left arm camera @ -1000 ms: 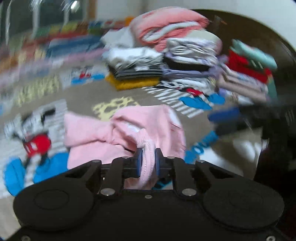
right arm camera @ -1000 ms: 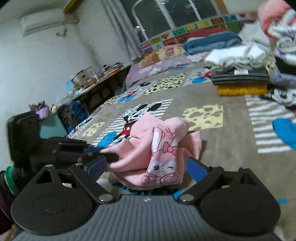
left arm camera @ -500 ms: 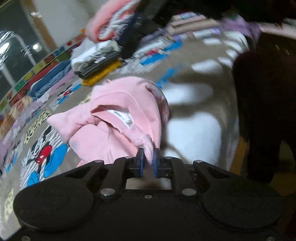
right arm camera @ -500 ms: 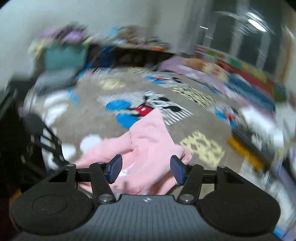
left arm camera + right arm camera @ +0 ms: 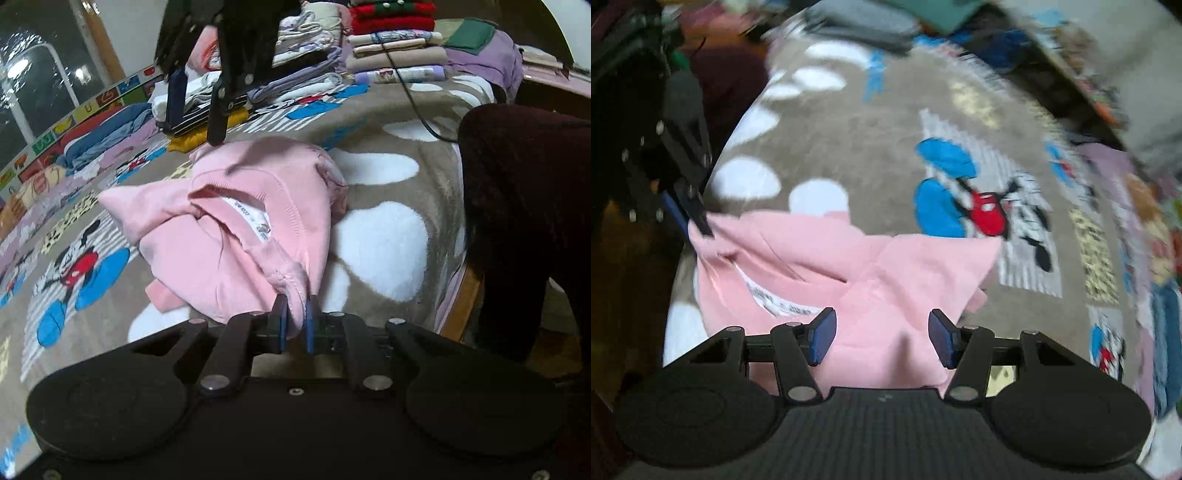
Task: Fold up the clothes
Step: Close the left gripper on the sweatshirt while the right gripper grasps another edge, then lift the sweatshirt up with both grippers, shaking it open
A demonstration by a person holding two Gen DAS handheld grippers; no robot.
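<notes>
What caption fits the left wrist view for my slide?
Left gripper pinches the pink top's edge on the cartoon blanket; right gripper hovers open beyond it.

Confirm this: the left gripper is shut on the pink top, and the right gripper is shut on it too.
Half right. The left gripper is shut on an edge of the pink top. The right gripper is not: the right wrist view shows its jaws apart over the top, pressing nothing. They have just been closing partway.
</notes>
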